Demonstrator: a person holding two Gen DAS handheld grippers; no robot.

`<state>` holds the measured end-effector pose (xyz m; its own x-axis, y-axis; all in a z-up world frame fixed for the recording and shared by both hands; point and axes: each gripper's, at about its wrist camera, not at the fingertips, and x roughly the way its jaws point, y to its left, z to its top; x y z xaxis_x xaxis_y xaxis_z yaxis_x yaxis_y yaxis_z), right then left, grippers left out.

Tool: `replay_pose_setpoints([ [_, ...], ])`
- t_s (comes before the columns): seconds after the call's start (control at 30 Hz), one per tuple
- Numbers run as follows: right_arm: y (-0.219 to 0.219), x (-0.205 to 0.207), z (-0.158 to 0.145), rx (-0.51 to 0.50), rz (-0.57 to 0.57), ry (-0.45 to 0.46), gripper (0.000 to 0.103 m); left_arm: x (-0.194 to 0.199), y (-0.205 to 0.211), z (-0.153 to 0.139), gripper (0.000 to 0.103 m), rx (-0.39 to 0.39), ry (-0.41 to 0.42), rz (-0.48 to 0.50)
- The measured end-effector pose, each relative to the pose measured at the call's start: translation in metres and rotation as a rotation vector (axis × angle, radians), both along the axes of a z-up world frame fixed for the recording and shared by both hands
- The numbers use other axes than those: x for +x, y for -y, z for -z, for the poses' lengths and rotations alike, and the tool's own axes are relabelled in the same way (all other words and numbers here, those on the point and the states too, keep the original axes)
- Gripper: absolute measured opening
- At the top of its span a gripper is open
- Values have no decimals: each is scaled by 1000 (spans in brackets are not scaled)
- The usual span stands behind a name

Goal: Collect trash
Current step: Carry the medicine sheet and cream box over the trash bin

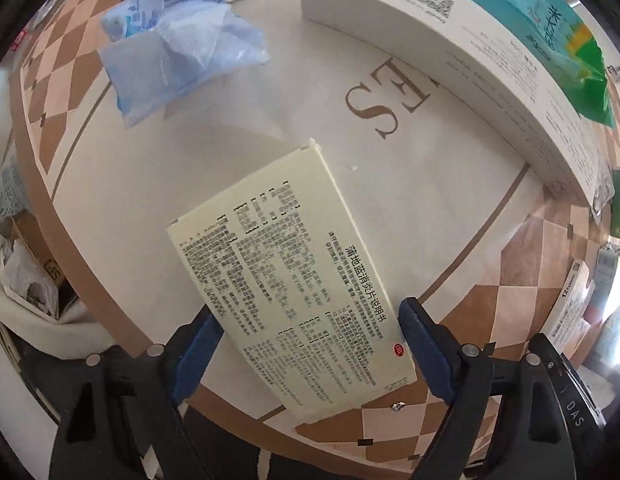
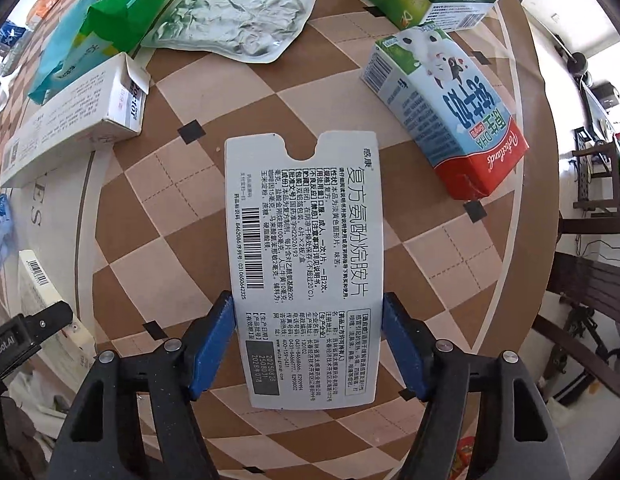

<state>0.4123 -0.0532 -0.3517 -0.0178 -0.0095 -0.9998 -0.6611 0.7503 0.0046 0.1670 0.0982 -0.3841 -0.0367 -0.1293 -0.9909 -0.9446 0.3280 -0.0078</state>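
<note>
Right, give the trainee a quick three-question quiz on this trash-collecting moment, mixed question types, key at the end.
1. True or false: the right gripper is closed on a flat white medicine carton.
2. Multiple choice: in the left wrist view, what lies on the table at upper left, beyond the cream medicine box between the fingers of the left gripper? A) a glass bottle B) a crumpled blue plastic bag C) a metal spoon
3. Fill in: in the right wrist view, the milk carton with the cartoon cow lies on its ____.

Key: 1 true; 2 B; 3 side.
</note>
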Motion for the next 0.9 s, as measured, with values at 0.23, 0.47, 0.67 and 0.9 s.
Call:
replay_pose_setpoints([
  [0.23, 0, -5, -5, 34, 9, -1, 73, 25, 22, -25, 86, 150, -18, 151],
  [0.47, 30, -19, -46, 126, 34, 33, 73, 7, 71, -72, 85, 268, 56, 256],
  [0.67, 58, -63, -98, 210, 31, 90, 73, -31, 90, -132, 85, 345, 163, 306],
  [0.9, 98, -162, -127, 278, 25, 116, 73, -104, 79, -140, 85, 327, 279, 306],
])
